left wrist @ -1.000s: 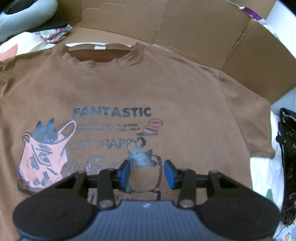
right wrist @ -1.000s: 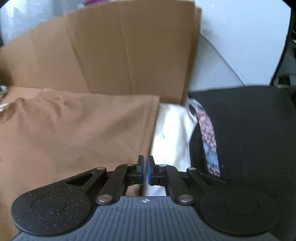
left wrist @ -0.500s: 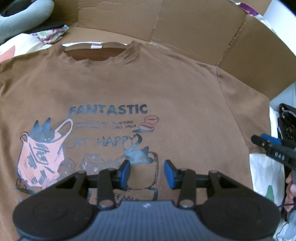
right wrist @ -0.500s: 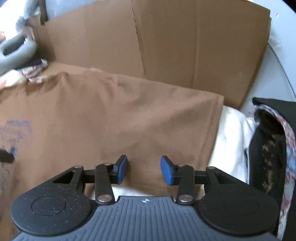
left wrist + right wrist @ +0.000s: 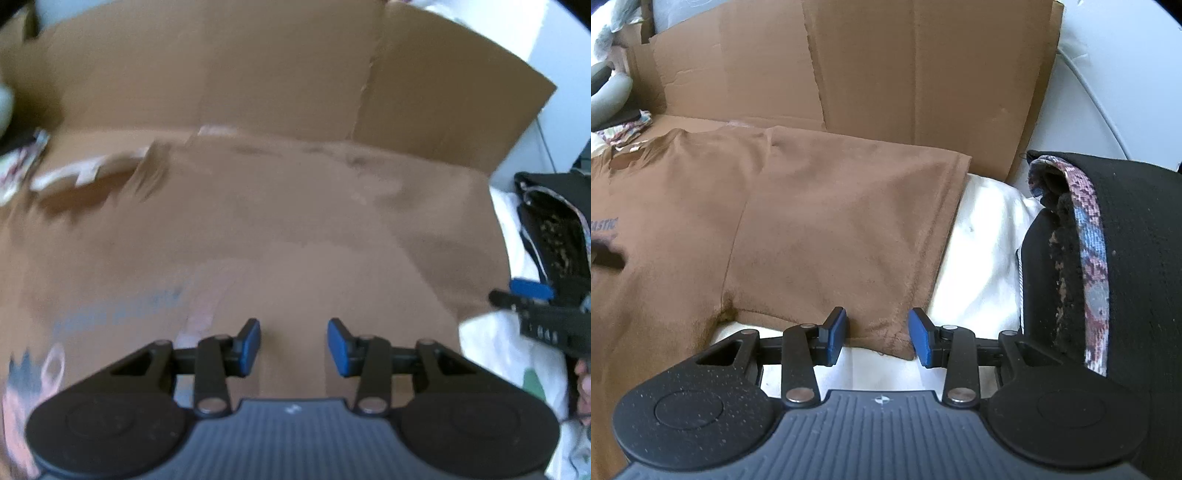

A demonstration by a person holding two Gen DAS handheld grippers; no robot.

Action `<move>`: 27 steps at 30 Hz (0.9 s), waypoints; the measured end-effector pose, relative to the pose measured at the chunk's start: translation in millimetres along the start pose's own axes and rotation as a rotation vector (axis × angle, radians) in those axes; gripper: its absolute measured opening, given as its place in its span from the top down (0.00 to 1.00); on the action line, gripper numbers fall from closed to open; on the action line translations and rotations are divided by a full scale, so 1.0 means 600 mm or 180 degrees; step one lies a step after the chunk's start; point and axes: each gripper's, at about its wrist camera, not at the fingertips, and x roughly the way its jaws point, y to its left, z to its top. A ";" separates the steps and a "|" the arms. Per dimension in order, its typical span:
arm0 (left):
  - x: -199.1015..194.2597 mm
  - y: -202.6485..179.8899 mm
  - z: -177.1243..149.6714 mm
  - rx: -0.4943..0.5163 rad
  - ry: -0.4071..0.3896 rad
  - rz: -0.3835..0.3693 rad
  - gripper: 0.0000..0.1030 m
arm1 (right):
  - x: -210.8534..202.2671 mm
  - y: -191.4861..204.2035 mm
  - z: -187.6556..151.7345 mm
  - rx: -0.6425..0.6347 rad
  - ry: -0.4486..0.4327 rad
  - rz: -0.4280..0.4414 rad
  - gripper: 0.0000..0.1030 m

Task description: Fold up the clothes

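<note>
A flattened cardboard sheet (image 5: 886, 62) backs the work area, and over it lies the brown T-shirt (image 5: 683, 229), spread face up, with white bedding (image 5: 982, 236) showing past its sleeve side and a black bag with a patterned strap (image 5: 1093, 266) further right. The shirt is flat and not yet folded, so the step in hand looks like taking hold for the first fold, at the sleeve.

The short sleeve (image 5: 849, 236) reaches out onto the white bedding, its hem corner lying right between the blue pads of the right gripper (image 5: 877, 336). Those jaws have just been opening and now stand moderately apart, the corner between them but not pinched. The left gripper (image 5: 294, 347) hovers over the shirt's chest in a blurred view; its jaws have just been narrowing a little, yet they are apart with nothing between them.

To do this well, the right gripper should probably sink until the lower pad slips under the hem — catching both layers of the sleeve, not the bedding beneath. Close firmly near the corner, then carry the sleeve inward in a low arc. The left could take the shoulder seam (image 5: 753, 192) to keep the fold line straight
</note>
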 end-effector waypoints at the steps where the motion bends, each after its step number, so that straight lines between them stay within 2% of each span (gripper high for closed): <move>1: 0.008 -0.005 0.011 0.0014 -0.0017 -0.0008 0.67 | -0.001 -0.001 -0.001 0.0009 -0.0004 0.0005 0.58; 4: 0.034 -0.020 0.045 0.0063 -0.0068 -0.0104 0.72 | -0.003 -0.004 -0.004 0.0044 -0.0020 0.0012 0.58; 7: 0.060 -0.039 0.076 0.0146 -0.0141 -0.0078 0.76 | -0.003 -0.005 -0.006 0.0037 -0.0033 0.0023 0.57; 14: 0.123 -0.069 0.130 0.0062 -0.0262 -0.0072 0.77 | 0.001 -0.009 -0.012 0.0043 -0.0072 0.0048 0.57; 16: 0.136 -0.076 0.143 0.0073 -0.0280 -0.0065 0.83 | 0.001 -0.008 -0.015 0.0032 -0.0092 0.0046 0.57; 17: 0.145 -0.078 0.153 0.0060 -0.0278 -0.0059 0.90 | 0.002 -0.008 -0.017 0.0020 -0.0102 0.0046 0.57; 18: 0.153 -0.080 0.162 0.0043 -0.0280 -0.0054 0.91 | 0.002 -0.008 -0.018 0.0012 -0.0107 0.0050 0.57; 27: 0.200 -0.078 0.209 -0.0206 -0.0256 -0.0035 0.92 | -0.002 -0.010 -0.020 -0.0020 -0.0129 0.0103 0.57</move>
